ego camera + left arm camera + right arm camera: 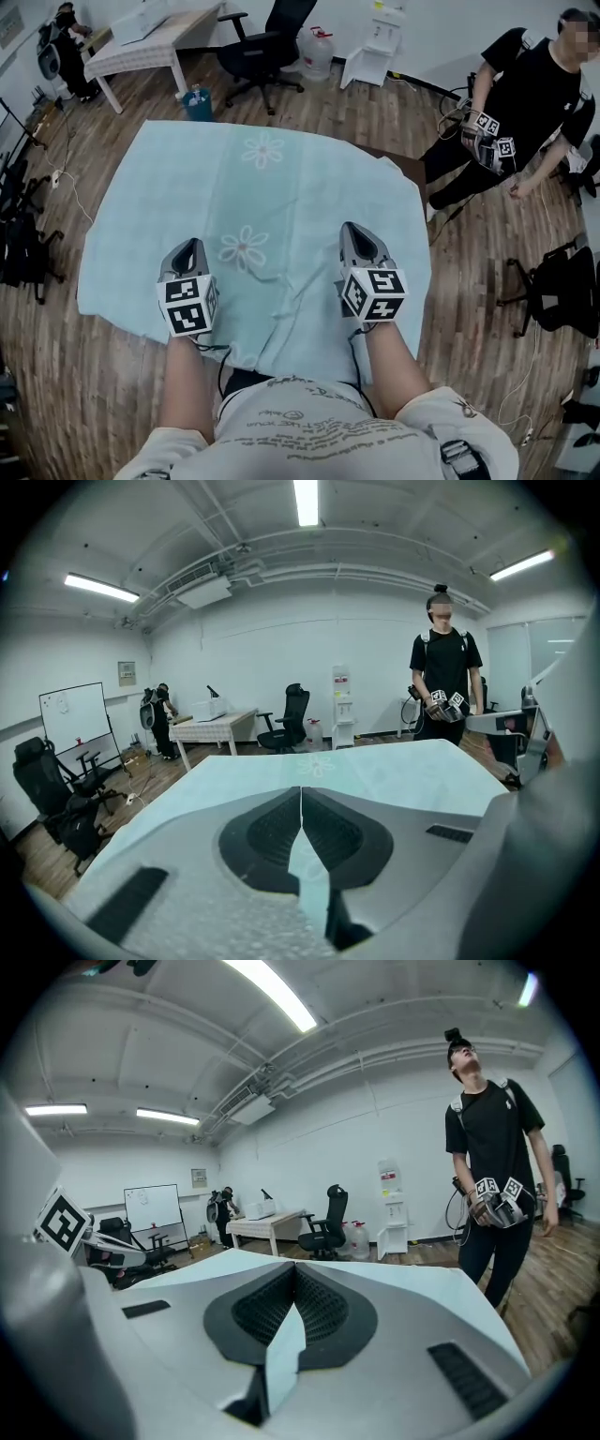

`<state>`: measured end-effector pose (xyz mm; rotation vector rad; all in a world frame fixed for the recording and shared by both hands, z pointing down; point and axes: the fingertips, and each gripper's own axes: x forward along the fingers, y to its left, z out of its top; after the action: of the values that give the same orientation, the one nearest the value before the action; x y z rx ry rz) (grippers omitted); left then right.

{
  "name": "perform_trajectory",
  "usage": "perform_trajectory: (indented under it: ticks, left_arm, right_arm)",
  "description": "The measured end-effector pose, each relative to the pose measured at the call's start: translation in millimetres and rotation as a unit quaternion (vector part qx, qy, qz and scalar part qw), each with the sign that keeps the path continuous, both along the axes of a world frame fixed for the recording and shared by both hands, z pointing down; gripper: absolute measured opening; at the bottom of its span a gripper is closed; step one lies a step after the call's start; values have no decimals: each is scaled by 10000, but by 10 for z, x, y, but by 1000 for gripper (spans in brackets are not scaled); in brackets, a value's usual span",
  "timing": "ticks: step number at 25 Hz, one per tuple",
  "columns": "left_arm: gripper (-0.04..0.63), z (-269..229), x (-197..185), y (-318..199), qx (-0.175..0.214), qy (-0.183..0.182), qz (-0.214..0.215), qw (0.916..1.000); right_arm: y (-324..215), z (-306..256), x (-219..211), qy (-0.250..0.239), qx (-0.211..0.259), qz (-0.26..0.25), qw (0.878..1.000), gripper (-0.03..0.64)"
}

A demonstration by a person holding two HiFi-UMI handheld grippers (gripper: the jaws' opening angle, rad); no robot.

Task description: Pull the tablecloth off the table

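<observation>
Head view: wrinkled, pale-blue, flower-printed tablecloth (187, 202)

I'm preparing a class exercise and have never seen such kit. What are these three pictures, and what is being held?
No robot: a person holds a two-jaw tool in each hand. The downward picture comes from a camera on their head; the other two from cameras riding on each tool. A pale blue flowered tablecloth covers the table. The left tool and the right tool are each shut on a pinched fold of it. Another person stands nearby.
</observation>
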<state>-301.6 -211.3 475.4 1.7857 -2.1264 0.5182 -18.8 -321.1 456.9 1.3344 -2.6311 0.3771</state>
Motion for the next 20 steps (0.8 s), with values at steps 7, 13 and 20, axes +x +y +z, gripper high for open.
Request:
perform_trajectory:
  ticks: [7, 13, 20]
  left_arm:
    - [12, 231, -421, -431, -168, 180, 207, 9995]
    - [99, 576, -787, -754, -484, 288, 577, 9967]
    - [191, 1176, -1361, -968, -988, 417, 605, 9924]
  right_arm:
    - [-296, 231, -69, 343, -199, 494, 9980, 12]
    - [-501, 511, 33, 794, -337, 908, 9921, 15]
    - [-581, 1006, 302, 1244, -782, 1307, 9805, 130]
